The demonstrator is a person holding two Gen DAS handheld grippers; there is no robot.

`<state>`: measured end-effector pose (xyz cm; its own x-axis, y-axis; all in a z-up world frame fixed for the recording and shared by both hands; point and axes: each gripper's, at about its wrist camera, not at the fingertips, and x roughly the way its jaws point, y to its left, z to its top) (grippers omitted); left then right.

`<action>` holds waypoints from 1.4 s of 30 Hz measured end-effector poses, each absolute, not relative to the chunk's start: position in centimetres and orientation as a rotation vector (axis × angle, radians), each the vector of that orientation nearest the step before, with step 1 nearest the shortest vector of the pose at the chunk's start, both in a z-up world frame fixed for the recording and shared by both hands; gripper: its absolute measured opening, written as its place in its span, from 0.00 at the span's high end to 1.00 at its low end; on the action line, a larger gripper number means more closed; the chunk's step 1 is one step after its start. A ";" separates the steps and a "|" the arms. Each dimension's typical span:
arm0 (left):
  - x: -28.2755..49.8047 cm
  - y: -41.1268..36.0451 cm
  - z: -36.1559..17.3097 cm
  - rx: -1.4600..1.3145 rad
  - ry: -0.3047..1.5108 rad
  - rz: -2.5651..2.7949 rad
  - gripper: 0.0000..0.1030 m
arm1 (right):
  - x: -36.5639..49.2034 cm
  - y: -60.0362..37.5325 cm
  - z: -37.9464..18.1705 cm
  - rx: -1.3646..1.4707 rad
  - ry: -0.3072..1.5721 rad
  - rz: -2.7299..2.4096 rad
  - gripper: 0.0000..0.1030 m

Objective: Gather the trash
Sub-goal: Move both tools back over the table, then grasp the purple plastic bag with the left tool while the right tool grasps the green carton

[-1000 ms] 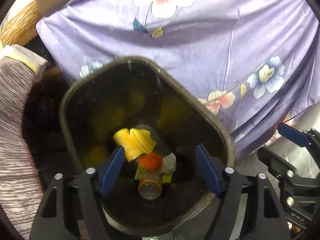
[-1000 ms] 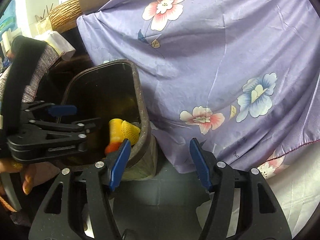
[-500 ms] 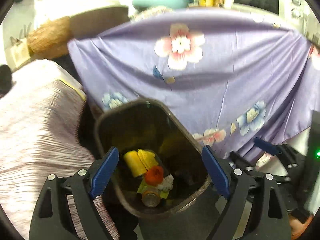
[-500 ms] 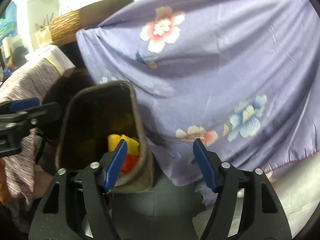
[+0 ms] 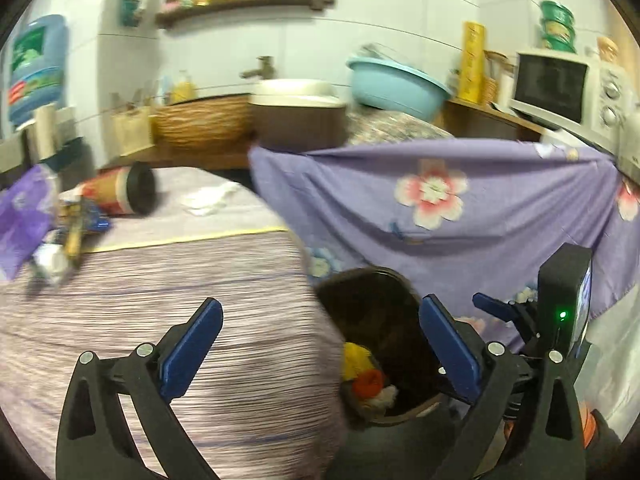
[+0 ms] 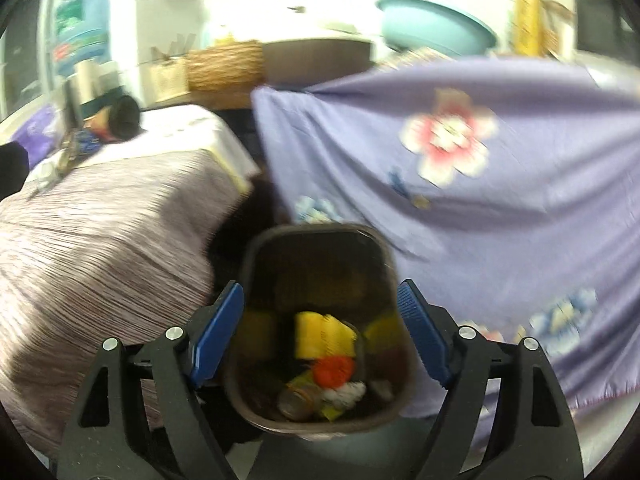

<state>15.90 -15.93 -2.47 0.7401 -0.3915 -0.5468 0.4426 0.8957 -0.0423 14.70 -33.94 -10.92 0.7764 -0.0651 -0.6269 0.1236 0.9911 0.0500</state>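
Observation:
A dark bin (image 6: 256,264) stands on the floor between a striped table and a purple flowered cloth; it also shows in the left wrist view (image 5: 362,276). Inside lie yellow wrappers (image 6: 322,334), an orange piece (image 6: 334,370), a can (image 6: 296,400) and white scraps. My right gripper (image 6: 320,330) is open and empty above the bin's mouth. My left gripper (image 5: 320,344) is open and empty, raised over the table's edge. On the table's far left lie a toppled cup (image 5: 120,190), a purple wrapper (image 5: 24,216) and small litter (image 5: 50,262).
The striped tablecloth (image 5: 180,280) fills the left. The purple flowered cloth (image 5: 460,208) hangs at the right. Behind are a sink counter, a wicker basket (image 5: 200,122), a blue basin (image 5: 394,86) and a microwave (image 5: 560,88). The right gripper's body (image 5: 560,312) sits beside the bin.
Both grippers have risen and tilted up from the bin. The left one has swung left over the table, bringing the tabletop litter and the back counter into view.

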 end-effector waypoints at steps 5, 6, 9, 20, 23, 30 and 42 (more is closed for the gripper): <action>15.7 -10.9 -1.4 0.098 0.552 -0.343 0.05 | 16.4 -29.4 -8.8 0.067 0.653 0.037 0.23; 15.7 -9.8 -1.2 0.098 0.549 -0.316 0.05 | 16.7 -28.6 -8.4 0.062 0.650 0.061 0.22; 15.8 -6.3 -0.7 0.094 0.540 -0.245 0.05 | 17.7 -25.5 -7.1 0.039 0.639 0.136 0.22; 16.8 5.9 -1.7 0.033 0.582 -0.008 0.05 | 19.5 -16.2 -3.6 -0.031 0.608 0.342 0.21; 17.7 8.9 -1.4 0.031 0.565 0.032 0.05 | 20.3 -13.6 -2.7 -0.034 0.604 0.403 0.21; 22.5 13.7 0.3 0.033 0.506 0.045 0.05 | 23.7 -8.7 -1.7 -0.024 0.634 0.517 0.21; 31.3 16.0 -0.5 0.037 0.530 -0.011 0.33 | 27.2 -4.3 -2.6 -0.040 0.704 0.547 0.21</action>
